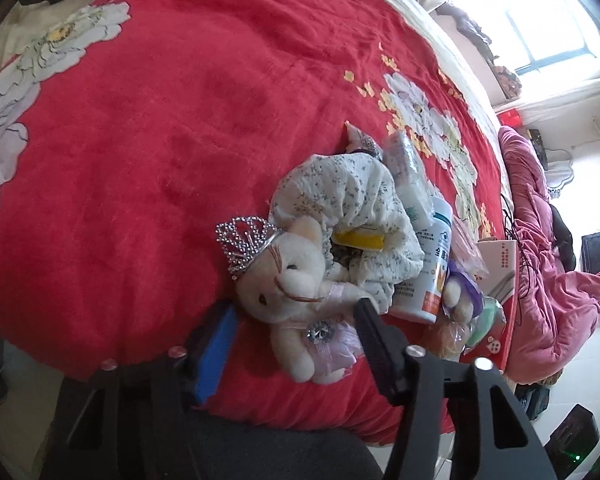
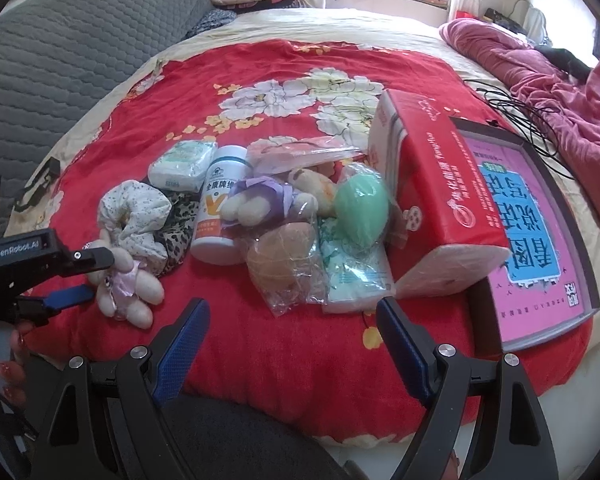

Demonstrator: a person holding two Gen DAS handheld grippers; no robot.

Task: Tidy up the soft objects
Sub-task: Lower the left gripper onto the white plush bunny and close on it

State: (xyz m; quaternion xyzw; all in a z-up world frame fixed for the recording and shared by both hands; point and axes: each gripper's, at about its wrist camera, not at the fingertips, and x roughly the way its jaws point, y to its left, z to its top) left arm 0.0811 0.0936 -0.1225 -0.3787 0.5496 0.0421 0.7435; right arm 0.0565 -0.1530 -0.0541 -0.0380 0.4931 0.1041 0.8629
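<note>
A cream plush cat with a silver tiara lies on the red blanket at the near-left end of a pile. My left gripper straddles it, jaws apart. The black finger touches the cat's arm, and blanket shows between the blue pad and the cat's body. From the right wrist view, the left gripper reaches in from the left around the same cat. My right gripper hangs open over bare blanket, in front of a bagged beige sponge. Further soft things are a floral scrunchie, a small purple-dressed bear and a green sponge.
A white bottle, a tissue pack, a red tissue package and a pink book crowd the pile's right. A pink quilt and cables lie far right; a grey headboard stands left. The bed edge runs just below the grippers.
</note>
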